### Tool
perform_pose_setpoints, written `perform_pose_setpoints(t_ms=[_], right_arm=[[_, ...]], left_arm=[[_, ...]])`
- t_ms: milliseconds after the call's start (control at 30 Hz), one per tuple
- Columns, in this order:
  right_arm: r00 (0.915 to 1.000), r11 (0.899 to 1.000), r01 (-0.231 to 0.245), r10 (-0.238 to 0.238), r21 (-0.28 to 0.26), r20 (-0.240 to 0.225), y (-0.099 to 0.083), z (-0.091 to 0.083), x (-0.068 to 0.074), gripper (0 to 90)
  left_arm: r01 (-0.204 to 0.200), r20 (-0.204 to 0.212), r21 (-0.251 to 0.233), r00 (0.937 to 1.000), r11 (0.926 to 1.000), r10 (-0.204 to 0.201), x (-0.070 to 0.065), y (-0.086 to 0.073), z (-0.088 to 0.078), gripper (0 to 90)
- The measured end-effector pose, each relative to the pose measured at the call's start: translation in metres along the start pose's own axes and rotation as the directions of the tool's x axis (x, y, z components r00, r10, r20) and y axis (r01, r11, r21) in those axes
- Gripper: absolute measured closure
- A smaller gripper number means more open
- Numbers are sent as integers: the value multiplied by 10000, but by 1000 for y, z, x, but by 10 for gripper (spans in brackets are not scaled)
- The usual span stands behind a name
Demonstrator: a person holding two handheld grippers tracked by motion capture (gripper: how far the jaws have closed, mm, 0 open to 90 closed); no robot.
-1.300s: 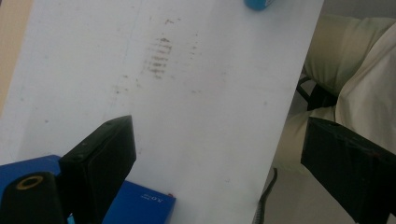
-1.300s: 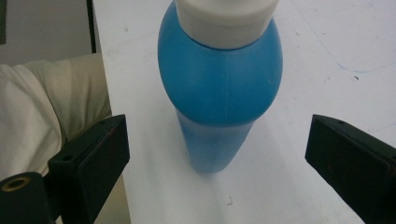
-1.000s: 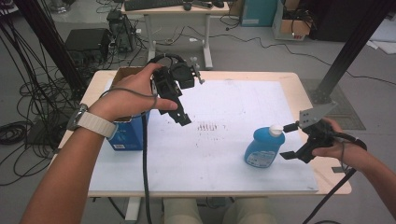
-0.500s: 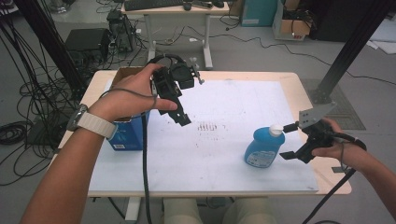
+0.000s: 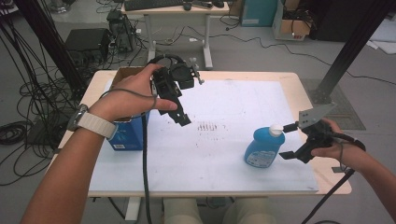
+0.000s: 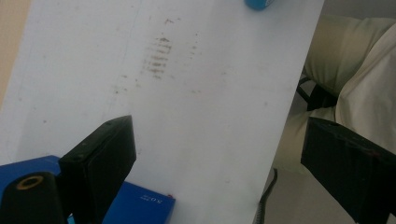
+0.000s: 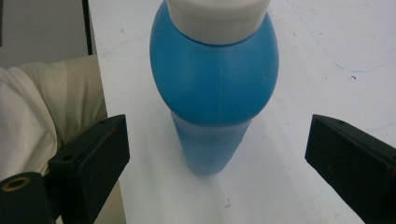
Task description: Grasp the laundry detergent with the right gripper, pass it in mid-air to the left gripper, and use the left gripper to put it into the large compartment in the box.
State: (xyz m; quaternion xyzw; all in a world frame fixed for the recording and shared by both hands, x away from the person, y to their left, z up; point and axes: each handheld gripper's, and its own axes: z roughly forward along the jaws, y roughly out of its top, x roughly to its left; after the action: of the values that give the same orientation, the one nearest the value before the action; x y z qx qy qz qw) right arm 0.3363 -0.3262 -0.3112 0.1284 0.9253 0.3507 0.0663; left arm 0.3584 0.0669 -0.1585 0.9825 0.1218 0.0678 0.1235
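Observation:
A blue bottle with a white cap stands upright on the white board at the front right. My right gripper is level with it on its right side, open, with the jaws spread just short of the bottle and not touching it. In the right gripper view the bottle rises straight ahead of the right gripper. My left gripper hangs open in the air above the board's left part, pointing down. Nothing lies between the jaws of the left gripper.
A blue box stands at the board's left edge under the left hand, and its corner lies below the left jaw. A brown cardboard box sits behind it. Dark smudges mark the board's middle. The person's trousered legs are at the front edge.

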Motion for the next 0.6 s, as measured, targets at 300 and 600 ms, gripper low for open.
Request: perform_pose_setpoints(t_ms=[300,600], right_arm=[[9993,9993,-359,359,-120,39,-5,5,1,63],[9952,9952,-969,970,-106,98,-8,12,6,65]], left_arm=[[-28,20,67,10000,10000,28,1,1,1,105],[10,27,32,10000,10000,-10,0,0,2,105]])
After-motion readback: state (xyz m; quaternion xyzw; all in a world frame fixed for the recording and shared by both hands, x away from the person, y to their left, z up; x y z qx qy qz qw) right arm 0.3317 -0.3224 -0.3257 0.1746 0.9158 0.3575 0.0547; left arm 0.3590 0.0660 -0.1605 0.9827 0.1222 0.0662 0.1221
